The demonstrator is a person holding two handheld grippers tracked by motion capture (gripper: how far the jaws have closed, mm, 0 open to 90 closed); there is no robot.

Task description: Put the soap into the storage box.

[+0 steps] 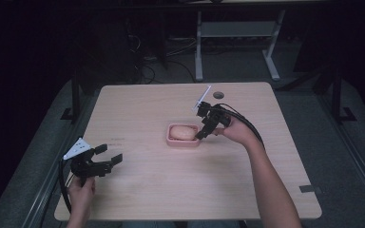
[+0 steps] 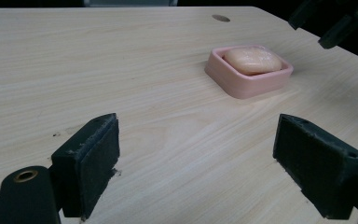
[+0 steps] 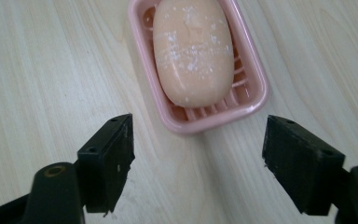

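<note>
A pink soap dish (image 1: 171, 140) (image 2: 242, 86) (image 3: 200, 122) sits near the middle of the wooden table (image 1: 147, 180), and a peach-coloured bar of soap (image 1: 182, 132) (image 2: 252, 60) (image 3: 191, 49) lies in it. My right gripper (image 1: 202, 133) (image 3: 198, 161) hovers at the dish's right edge, jaws open, nothing between them; the dish's near rim lies just beyond its fingertips. My left gripper (image 1: 109, 156) (image 2: 196, 161) rests over the table's front left, open and empty, pointing toward the dish.
A small round hole (image 1: 218, 95) (image 2: 221, 18) marks the table's far side. Beyond the table stand the white legs of another desk (image 1: 198, 47) and loose cables on the dark floor. A dark patch (image 1: 310, 188) sits near the table's right front corner.
</note>
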